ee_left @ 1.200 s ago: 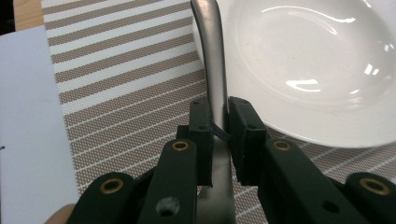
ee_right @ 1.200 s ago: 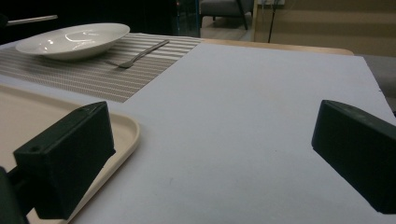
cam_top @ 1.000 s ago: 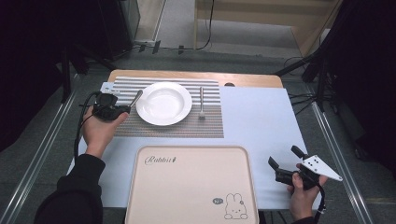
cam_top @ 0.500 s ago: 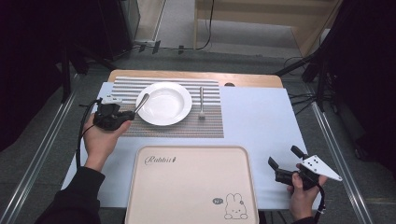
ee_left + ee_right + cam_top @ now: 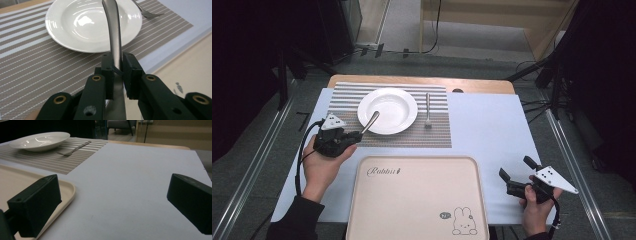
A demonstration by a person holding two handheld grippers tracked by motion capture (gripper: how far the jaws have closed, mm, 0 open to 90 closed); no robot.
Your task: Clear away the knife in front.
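Clamping my left gripper (image 5: 117,68) on the utensil's handle (image 5: 113,37) over the striped placemat's (image 5: 412,135) near-left corner, tip toward the plate (image 5: 387,110), so I can carry it clear, while my right gripper (image 5: 515,176) waits open near the tabletop's near-right corner.

One plate (image 5: 387,110), one fork (image 5: 428,110), one spoon (image 5: 370,122) (gripped), one tray (image 5: 417,200), one placemat (image 5: 342,95).

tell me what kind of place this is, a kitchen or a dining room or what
Probably a lab or studio mock-up of a dining table, not a real dining room. A white plate and fork sit on a striped placemat, but dark equipment stands and loose cables ring the table on a bare floor.
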